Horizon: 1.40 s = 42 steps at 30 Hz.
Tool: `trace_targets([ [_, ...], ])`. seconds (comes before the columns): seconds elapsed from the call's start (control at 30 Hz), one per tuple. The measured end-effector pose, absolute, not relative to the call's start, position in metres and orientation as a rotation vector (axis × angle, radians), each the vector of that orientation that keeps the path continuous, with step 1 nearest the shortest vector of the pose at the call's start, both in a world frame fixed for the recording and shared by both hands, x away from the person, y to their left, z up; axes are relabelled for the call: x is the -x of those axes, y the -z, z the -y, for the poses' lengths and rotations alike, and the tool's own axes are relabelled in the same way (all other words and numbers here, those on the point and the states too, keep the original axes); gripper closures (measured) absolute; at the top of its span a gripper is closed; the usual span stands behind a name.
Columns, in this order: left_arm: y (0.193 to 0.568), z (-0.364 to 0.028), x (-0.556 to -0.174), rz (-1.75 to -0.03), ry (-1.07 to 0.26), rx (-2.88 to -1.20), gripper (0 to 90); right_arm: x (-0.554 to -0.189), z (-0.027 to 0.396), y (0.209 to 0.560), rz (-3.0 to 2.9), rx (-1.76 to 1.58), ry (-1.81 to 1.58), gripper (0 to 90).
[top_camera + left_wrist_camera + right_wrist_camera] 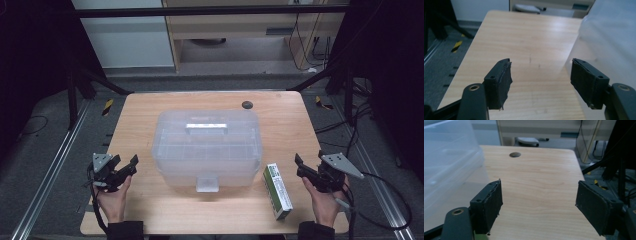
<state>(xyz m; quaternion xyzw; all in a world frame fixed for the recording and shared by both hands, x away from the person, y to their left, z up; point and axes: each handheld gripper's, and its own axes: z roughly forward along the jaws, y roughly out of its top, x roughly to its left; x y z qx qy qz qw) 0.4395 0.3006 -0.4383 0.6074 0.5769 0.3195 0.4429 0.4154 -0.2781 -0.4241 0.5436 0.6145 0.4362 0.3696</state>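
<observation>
You've got both hands parked at the worktop (pixel 150 210) edges, nothing started. Left gripper (pixel 126 166) jaws spread, empty; right gripper (pixel 300 165) jaws spread too. The clear storage box (pixel 207 147) sits latched between them, green carton (pixel 278 190) just inside your right jaws.

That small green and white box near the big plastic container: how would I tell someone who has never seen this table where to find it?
Start at the translucent plastic storage container in the middle of the wooden table. Look to its lower right corner, toward the right gripper. The slim green and white carton lies flat there, the one coloured, opaque thing on the tabletop.
</observation>
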Motion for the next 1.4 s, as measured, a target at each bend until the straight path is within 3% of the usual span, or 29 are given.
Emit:
trace_targets([
  [0.3, 0.401, -0.299, -0.445, -1.318, -0.826, -1.565, 33.3, -0.405, 0.265, 0.427, -1.704, -1.406, -1.113, 17.0],
  [0.67, 0.352, -0.286, -0.447, -1.133, -0.777, -1.629, 32.8, -0.398, 0.257, 0.421, -1.725, -1.377, -1.158, 15.4],
  [0.97, 0.329, -0.280, -0.458, -1.015, -0.699, -1.705, 32.1, -0.398, 0.254, 0.421, -1.757, -1.348, -1.167, 16.4],
  [1.4, 0.309, -0.239, -0.475, -0.867, -0.657, -1.939, 29.2, -0.401, 0.243, 0.417, -1.831, -1.302, -1.181, 16.4],
])
